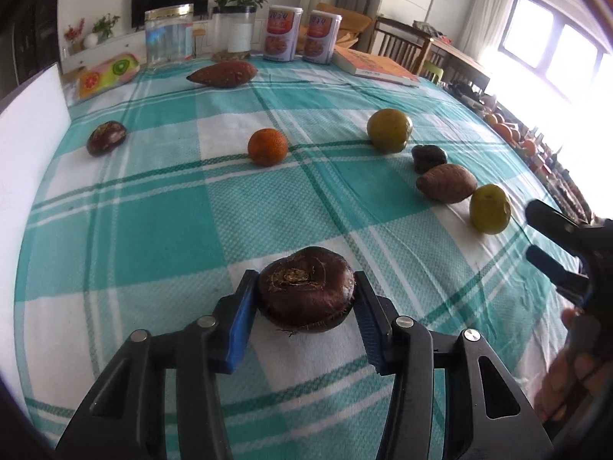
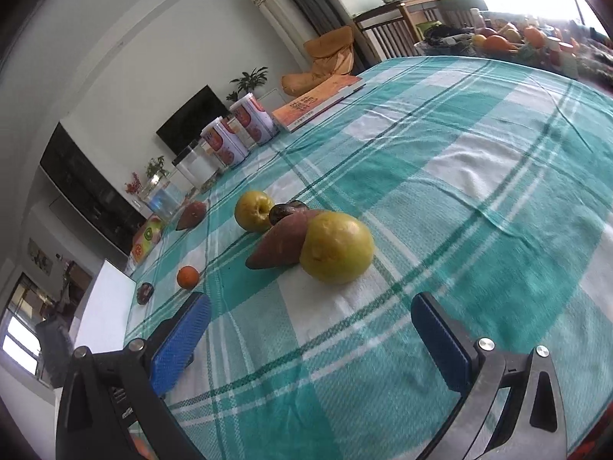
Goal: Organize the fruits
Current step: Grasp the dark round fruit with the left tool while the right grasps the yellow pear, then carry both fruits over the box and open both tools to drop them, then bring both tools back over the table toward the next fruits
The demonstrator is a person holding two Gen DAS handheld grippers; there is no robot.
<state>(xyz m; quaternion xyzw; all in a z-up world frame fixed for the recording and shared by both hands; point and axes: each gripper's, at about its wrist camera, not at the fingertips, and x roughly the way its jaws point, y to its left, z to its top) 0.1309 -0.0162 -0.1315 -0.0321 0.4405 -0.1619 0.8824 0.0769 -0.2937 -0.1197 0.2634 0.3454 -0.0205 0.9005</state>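
A dark brown water chestnut lies on the teal checked tablecloth, and my left gripper is shut on it, one blue pad against each side. Farther off lie an orange, a second water chestnut, a sweet potato, and at the right a yellow-green fruit, a small dark fruit, another sweet potato and a second yellow-green fruit. My right gripper is open and empty, just short of the nearest yellow-green fruit and the sweet potato.
At the table's far edge stand a glass jar, a clear canister, two printed cans and an orange book. A fruit-patterned tray and a white board sit at the left. Chairs stand beyond.
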